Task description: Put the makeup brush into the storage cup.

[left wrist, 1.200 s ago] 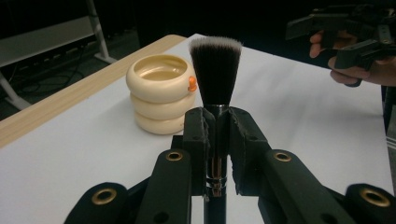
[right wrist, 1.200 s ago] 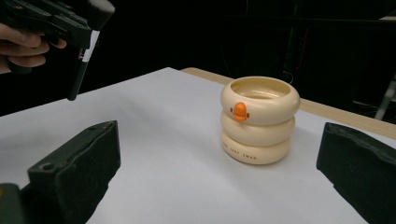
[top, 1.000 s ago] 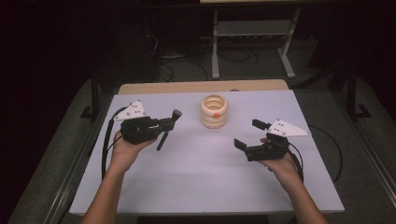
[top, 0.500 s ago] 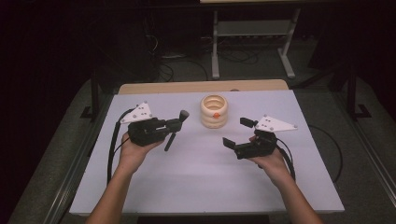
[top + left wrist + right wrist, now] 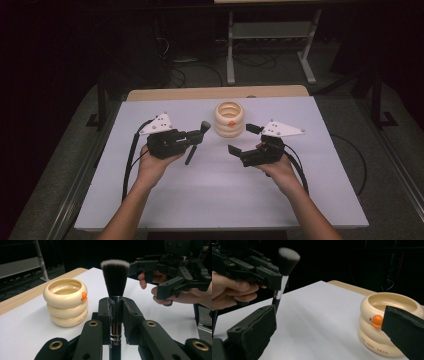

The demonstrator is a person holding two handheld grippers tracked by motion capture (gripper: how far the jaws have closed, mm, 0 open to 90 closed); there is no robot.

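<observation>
Left gripper [image 5: 116, 307] clamped on a makeup brush [image 5: 115, 280] at its metal ferrule, bristles rising just beyond the fingertips, right gripper [image 5: 329, 332] spread wide with nothing between, cream ringed holder [image 5: 387, 322] just behind its right finger [image 5: 404, 327], white table [image 5: 210, 200] beneath.

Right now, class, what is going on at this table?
A person holds a tool in each hand over a white table. The left tool is shut on a brush, bristles up. The right tool is open and empty, near a cream ringed holder at the table's far middle.
</observation>
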